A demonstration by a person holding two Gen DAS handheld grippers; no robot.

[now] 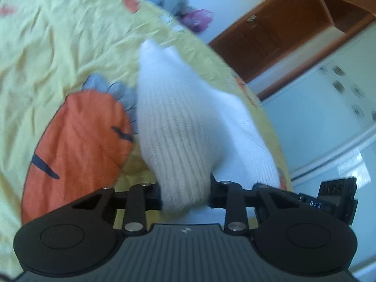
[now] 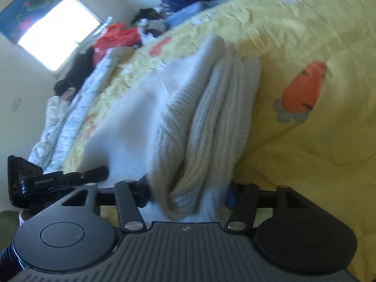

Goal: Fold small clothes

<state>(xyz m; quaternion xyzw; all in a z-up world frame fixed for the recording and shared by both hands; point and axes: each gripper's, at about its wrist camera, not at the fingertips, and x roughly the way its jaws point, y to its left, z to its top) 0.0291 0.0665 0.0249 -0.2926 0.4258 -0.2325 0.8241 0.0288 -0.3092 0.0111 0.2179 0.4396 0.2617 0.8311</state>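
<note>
A white ribbed knit garment [image 1: 178, 127] hangs bunched from my left gripper [image 1: 185, 195], whose jaws are closed on its edge above the yellow bedspread [image 1: 58, 47]. In the right wrist view the same white knit garment [image 2: 206, 122] is gathered in thick folds in my right gripper [image 2: 188, 195], which is shut on it. The cloth hides the fingertips of both grippers. The garment stretches away from both grippers toward the bed, partly lifted. Both views are blurred.
The bedspread [image 2: 305, 152] has orange carrot prints [image 1: 77, 145]. A pile of red and dark clothes [image 2: 117, 37] lies at the bed's far side under a bright window [image 2: 58, 33]. A brown wooden door [image 1: 277, 30] and white cupboards [image 1: 329, 108] stand beyond the bed edge.
</note>
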